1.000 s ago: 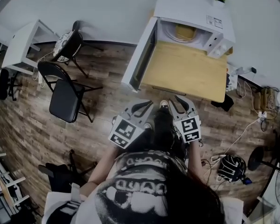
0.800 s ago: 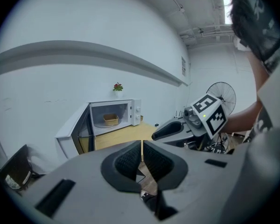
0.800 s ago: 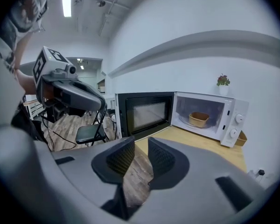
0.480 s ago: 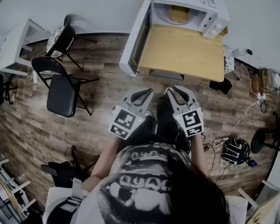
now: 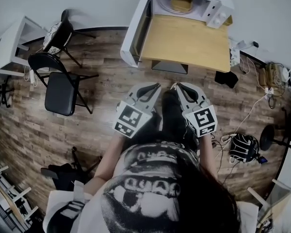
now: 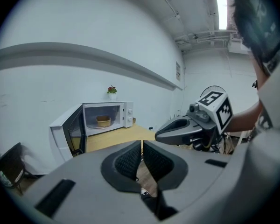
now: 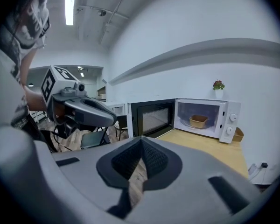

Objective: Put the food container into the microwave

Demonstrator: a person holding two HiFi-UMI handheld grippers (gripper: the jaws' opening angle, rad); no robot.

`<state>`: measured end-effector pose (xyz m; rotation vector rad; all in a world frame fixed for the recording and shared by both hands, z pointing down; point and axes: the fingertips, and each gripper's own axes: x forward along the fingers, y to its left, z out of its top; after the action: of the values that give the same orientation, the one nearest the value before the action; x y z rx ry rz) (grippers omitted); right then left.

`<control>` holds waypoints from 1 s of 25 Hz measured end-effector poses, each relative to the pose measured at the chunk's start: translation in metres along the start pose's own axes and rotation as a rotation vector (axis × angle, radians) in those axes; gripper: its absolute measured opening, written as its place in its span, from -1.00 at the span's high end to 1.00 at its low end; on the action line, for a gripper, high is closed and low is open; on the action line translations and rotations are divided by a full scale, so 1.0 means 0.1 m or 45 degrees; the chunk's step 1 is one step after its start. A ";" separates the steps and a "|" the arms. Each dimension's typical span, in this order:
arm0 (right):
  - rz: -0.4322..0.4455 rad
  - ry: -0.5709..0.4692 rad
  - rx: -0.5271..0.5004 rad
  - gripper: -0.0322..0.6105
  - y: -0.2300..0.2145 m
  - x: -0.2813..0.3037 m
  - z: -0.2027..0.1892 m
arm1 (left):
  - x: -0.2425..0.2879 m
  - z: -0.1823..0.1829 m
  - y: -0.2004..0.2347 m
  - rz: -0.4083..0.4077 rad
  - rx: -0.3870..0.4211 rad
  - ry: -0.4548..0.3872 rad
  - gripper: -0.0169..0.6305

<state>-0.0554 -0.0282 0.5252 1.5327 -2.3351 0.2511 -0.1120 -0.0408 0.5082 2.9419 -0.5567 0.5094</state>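
Food container [image 5: 180,3] sits inside microwave [image 5: 218,14] at 12 o'clock, door [image 5: 135,33] open. Left gripper [image 6: 142,148], right gripper [image 7: 141,146]: jaws together, empty. Placement looks done; only door-closing possibly left

A brown wood-plank floor [image 5: 29,130] runs up to a plain white wall [image 5: 87,4]. Against that wall stands a light wooden table with a rectangular top [image 5: 184,45]. Left of it are 2 black chairs: a folding chair with a padded seat [image 5: 58,91] and, nearer the wall, a chair with a patterned round seat [image 5: 56,33]. A white desk [image 5: 12,42] stands at the left edge. Cables and plugs [image 5: 271,76] lie by the wall at the right. A grey horizontal band [image 6: 84,59] crosses the wall, and a long fluorescent tube [image 6: 220,3] glows overhead.
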 end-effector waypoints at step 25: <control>-0.042 0.049 0.023 0.89 -0.22 -0.45 -0.23 | -0.07 0.00 -0.42 -0.051 0.055 -0.012 0.91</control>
<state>-0.0151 0.0088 0.5288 1.5597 -2.2820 0.2918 -0.1028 0.0007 0.5035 2.9908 -0.4933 0.5094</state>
